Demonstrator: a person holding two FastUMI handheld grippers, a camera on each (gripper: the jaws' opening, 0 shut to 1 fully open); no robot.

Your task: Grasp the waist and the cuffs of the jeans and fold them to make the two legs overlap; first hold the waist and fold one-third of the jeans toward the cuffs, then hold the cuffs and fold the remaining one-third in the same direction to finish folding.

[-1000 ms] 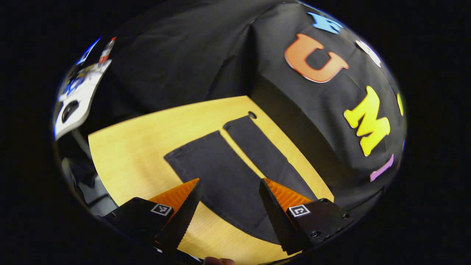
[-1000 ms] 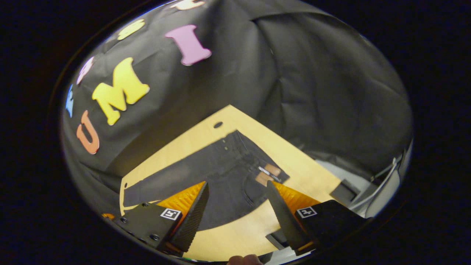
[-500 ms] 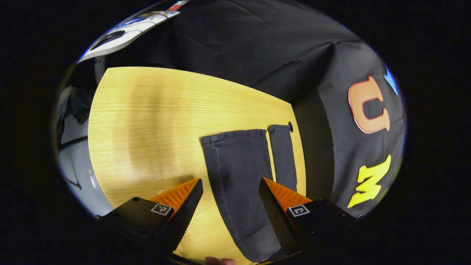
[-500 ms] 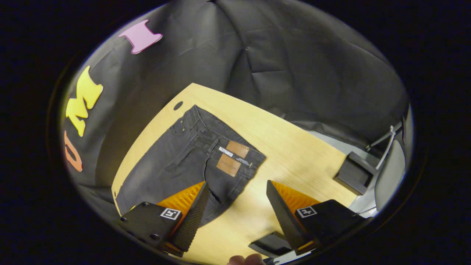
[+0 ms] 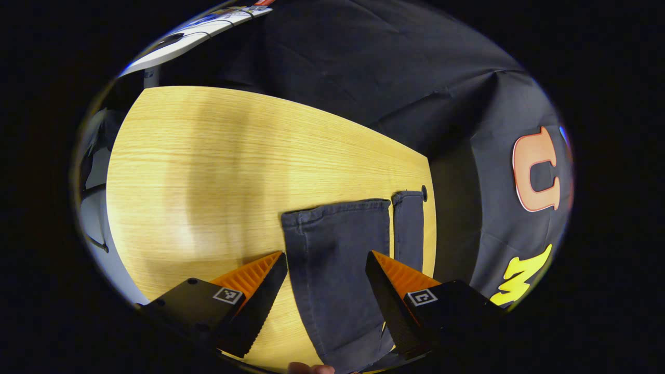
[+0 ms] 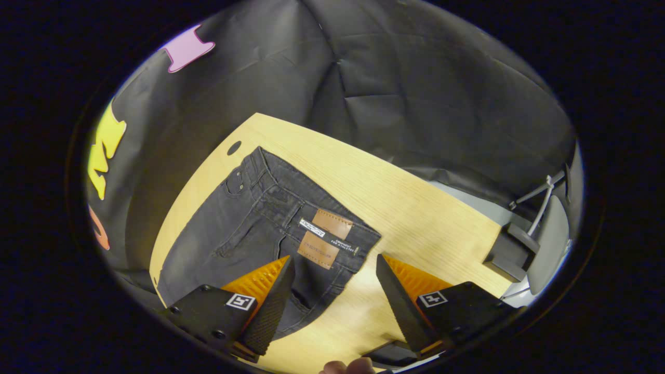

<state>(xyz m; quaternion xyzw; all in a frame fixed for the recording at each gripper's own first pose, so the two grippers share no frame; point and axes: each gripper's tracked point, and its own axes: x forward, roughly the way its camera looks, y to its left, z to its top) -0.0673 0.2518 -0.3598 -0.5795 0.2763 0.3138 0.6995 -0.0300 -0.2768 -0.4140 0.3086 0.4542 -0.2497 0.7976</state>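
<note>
In the left gripper view, your left gripper (image 5: 326, 259) hangs above the light wooden table (image 5: 208, 171) with its fingers spread wide, gripping nothing. Between them lies one leg of the dark grey denim jeans (image 5: 337, 254), flat on the wood. The near leg's cuff (image 5: 335, 210) sits ahead of your fingertips, and the second leg's cuff (image 5: 409, 197) lies just beside it to the right, a thin strip of table between them. Both legs run lengthwise away from you, cuffs pointing toward the far table edge, close to a small round hole in the tabletop (image 5: 424, 192). There are no containers here; the jeans are the one item on the table.

In the right gripper view, your right gripper (image 6: 335, 265) is likewise released, fingers well apart and clear of the cloth. Below it the waist end of the jeans (image 6: 260, 228) lies spread flat, the waistband (image 6: 306, 200) angled across the table, with two tan leather patches (image 6: 324, 236) beside your left fingertip. The garment's long axis runs from the waistband down toward the lower left. A fingertip of your hand (image 6: 347, 366) peeks in at the bottom edge.
</note>
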